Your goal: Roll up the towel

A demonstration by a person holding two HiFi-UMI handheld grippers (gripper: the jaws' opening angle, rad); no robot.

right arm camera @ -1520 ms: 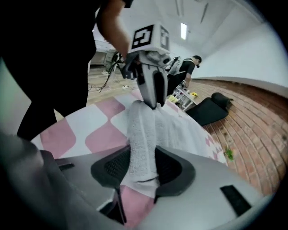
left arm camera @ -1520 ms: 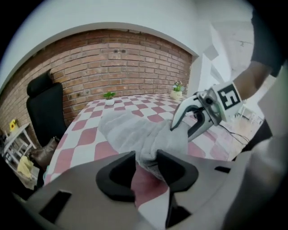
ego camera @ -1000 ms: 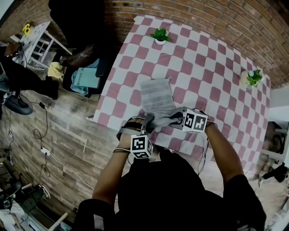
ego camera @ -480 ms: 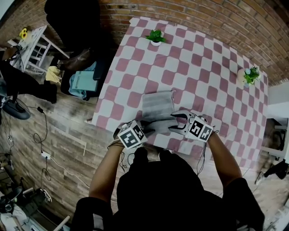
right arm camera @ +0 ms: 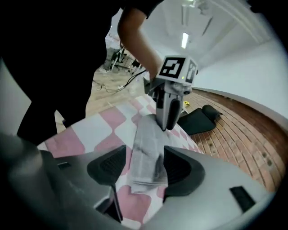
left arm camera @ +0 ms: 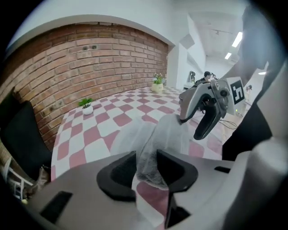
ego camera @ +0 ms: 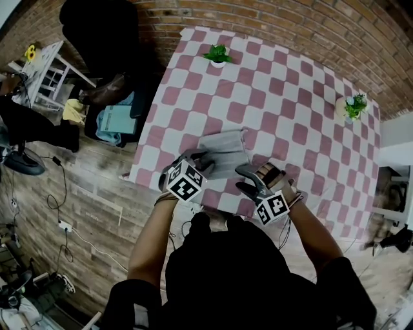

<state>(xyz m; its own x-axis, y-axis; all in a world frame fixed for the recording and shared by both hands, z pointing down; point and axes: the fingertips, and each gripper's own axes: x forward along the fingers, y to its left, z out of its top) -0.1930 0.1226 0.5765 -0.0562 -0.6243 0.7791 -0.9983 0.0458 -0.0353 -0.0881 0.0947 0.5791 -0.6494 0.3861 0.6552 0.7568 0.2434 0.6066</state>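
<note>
The towel [ego camera: 222, 149] is a thin grey cloth with faint ribbing. It lies mostly flat on a tablecloth [ego camera: 284, 97] of pink and white squares, close to the table's 6 o'clock edge in the head view. Its near end is gathered into soft, fuzzy layers that lift off the cloth. Behind the table stands a rough red brick wall [ego camera: 290, 19], and worn wooden planks [ego camera: 90, 187] cover the floor at 9 o'clock.

A small white pot [ego camera: 218, 62] at 12 o'clock from the towel holds a leafy green plant. A second pot [ego camera: 342, 108] at 2 o'clock holds another, with pale flowers.

The left gripper [left arm camera: 145, 170] sits at 8 o'clock from the towel, angled down at the table. Its dark pads pinch the bunched corner of the towel, which fills the gap between them. These jaws have just been easing a little wider.

The right gripper [right arm camera: 144, 168] sits at 4 o'clock, also tilted down, with the right forearm [ego camera: 308, 222] running back toward 5 o'clock. Its jaws stand apart and have just been opening. The layered towel end lies between them, close against one pad, with a clear gap at the other.
</note>
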